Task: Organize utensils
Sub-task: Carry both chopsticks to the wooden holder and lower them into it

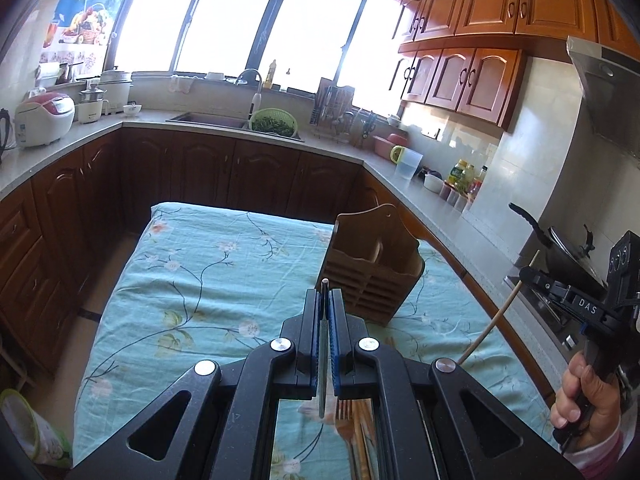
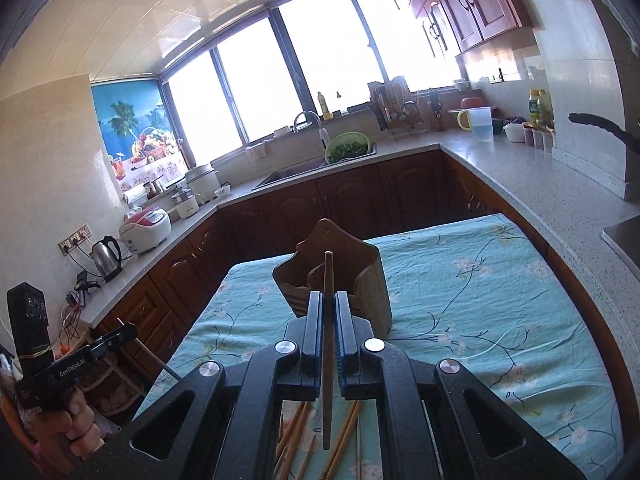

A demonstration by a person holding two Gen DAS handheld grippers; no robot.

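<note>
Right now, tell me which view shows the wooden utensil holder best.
The left wrist view: the wooden utensil holder stands nearly unblocked on the floral cloth, its slatted front and two compartments visible. In the right wrist view the right tool and its wooden chopstick cover the holder's middle.

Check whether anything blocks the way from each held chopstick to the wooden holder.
Nothing visible does. The left gripper holds a metal chopstick, the right gripper a wooden chopstick. Only bare floral cloth lies before the wooden holder, whose open top shows nothing inside.
</note>
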